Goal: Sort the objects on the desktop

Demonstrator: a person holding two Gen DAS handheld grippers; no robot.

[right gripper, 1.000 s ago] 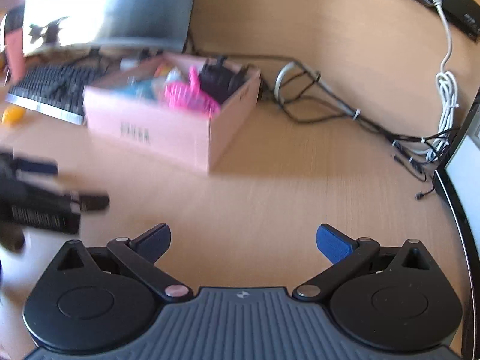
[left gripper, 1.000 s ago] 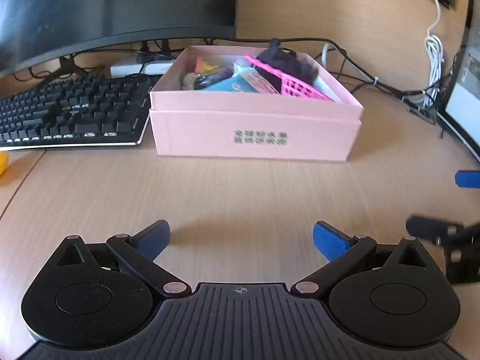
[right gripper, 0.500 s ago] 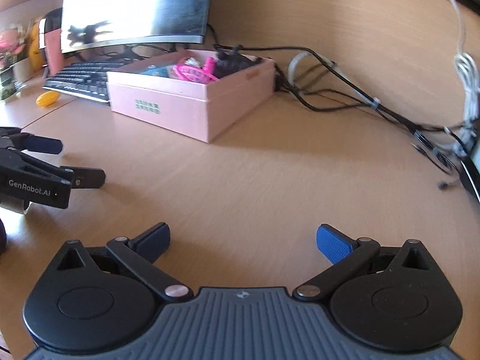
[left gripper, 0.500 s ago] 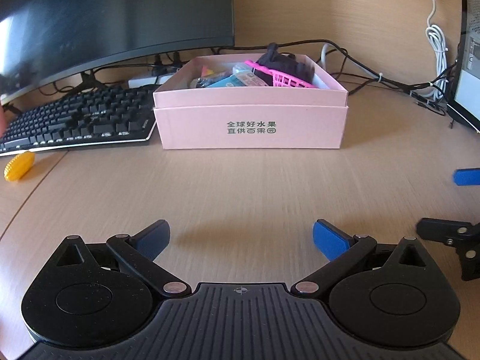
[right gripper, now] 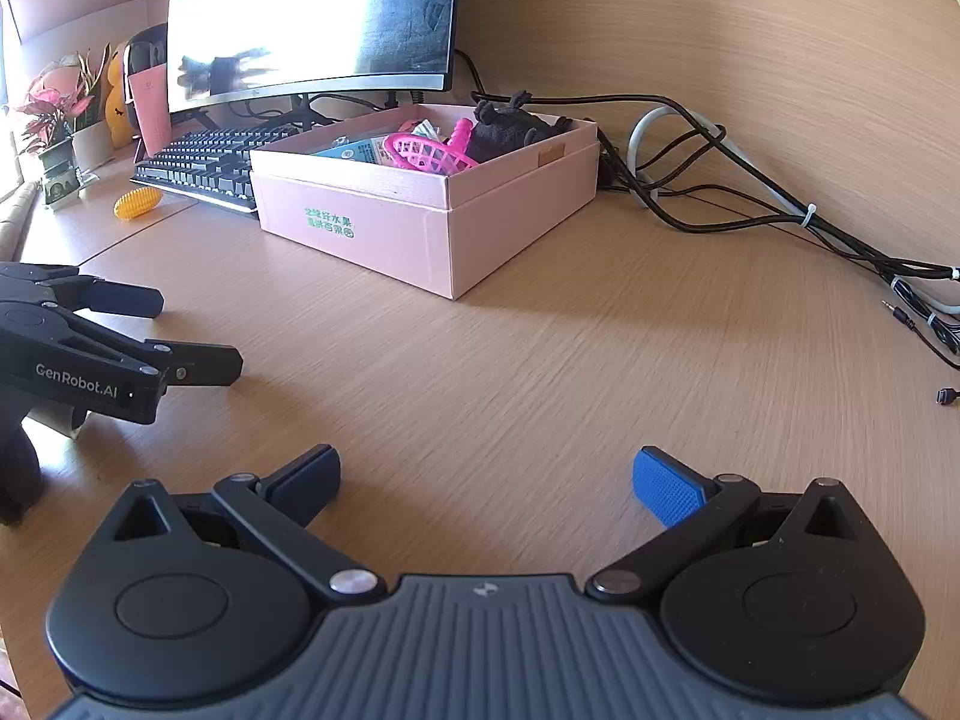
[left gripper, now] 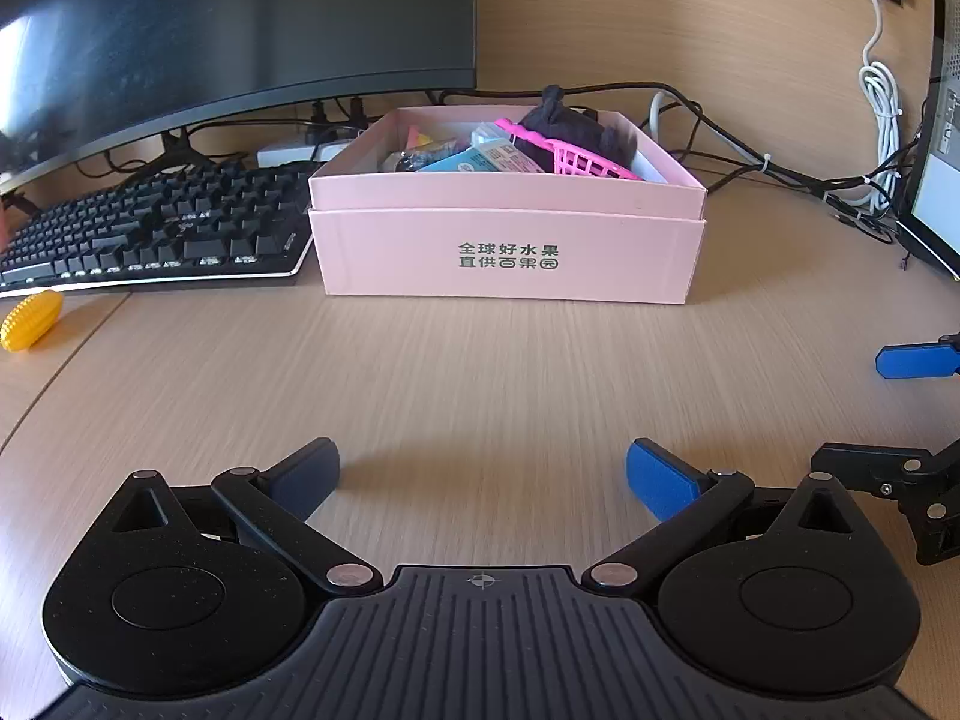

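A pink cardboard box [left gripper: 507, 252] stands open on the wooden desk, holding a pink plastic basket [left gripper: 570, 159], a black plush toy [left gripper: 564, 123], a blue packet [left gripper: 474, 159] and other small items. A yellow ridged toy [left gripper: 30, 312] lies on the desk left of the box, by the keyboard's near edge. My left gripper [left gripper: 483, 468] is open and empty, low over bare desk in front of the box. My right gripper [right gripper: 486, 474] is open and empty too, to the right of the left one. From the right wrist view, the box [right gripper: 372, 228] and the yellow toy [right gripper: 138, 203] lie ahead-left.
A black keyboard [left gripper: 150, 228] and a curved monitor [left gripper: 240, 30] sit left of and behind the box. Cables [right gripper: 720, 180] trail along the back right. A potted plant [right gripper: 54, 120] stands far left. A second screen [left gripper: 936, 210] stands at the right edge.
Both grippers drew back from the box and stayed open. The right wrist view swung lower and steadied, facing the box. The yellow toy came into the left view.
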